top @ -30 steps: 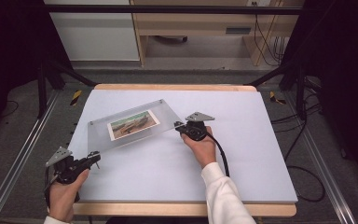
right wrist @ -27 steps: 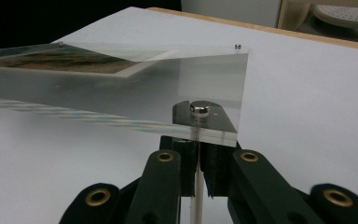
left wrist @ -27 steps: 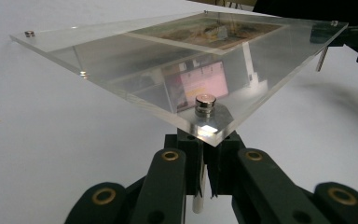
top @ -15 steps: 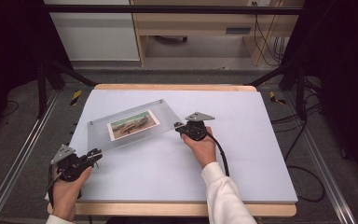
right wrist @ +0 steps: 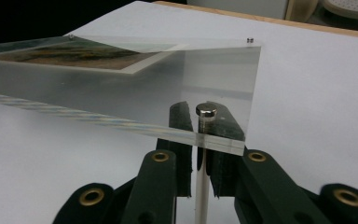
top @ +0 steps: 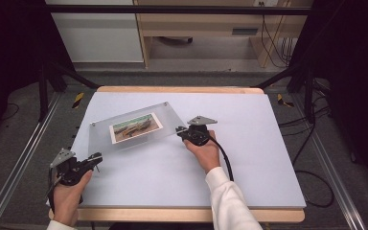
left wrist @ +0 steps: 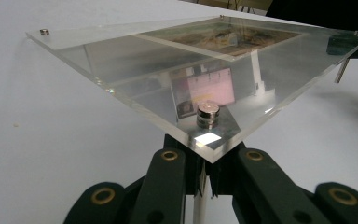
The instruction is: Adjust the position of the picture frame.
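Above white table [top: 249, 158], acrylic frame [top: 134, 128] hangs between left gripper [top: 95, 159] and right gripper [top: 181, 131], each clamping a corner post

A fixed camera looks down on the table [top: 268, 158] from above. Gripper cameras face the acrylic frame [left wrist: 135, 70] closely from opposite corners.

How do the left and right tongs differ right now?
Left tongs grip the left post under the frame's near-left corner; right tongs grip the right post under its near-right corner. Left tongs sit by the table's front-left edge, right tongs mid-table. Both are shut.
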### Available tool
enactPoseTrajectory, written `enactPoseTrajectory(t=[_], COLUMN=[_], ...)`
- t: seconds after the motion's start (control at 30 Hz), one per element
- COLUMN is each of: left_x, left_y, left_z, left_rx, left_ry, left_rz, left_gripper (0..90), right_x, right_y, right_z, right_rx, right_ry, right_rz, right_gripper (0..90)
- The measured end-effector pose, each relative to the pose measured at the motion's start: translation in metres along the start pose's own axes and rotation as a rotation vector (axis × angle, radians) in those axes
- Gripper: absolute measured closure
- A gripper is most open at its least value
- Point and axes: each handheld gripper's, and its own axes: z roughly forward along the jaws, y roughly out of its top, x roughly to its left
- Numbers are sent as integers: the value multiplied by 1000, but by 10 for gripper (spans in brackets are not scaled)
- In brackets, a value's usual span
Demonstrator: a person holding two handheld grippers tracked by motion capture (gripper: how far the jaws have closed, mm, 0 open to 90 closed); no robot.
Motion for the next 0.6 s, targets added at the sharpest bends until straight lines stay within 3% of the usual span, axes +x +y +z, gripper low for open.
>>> enactPoseTrajectory(t=[0.13,0.2,0.33,0.6], left_x=[0,2,5,4], left_y=[2,3,6,7], left_z=[1,3,3,2], left_rx=[-3,-11,-34,-24], left_ry=[28,40,33,40], left_rz=[18,4,-8,11], left_gripper=[776,727,823,837], right_x=[-1,-1,-1,1], right_y=[1,2,8,9], right_z=[0,0,0,-1], right_rx=[3,11,20,22], right_ry=[0,5,25,19], right_rz=[2,2,23,20], right_gripper=[845,845,776,845])
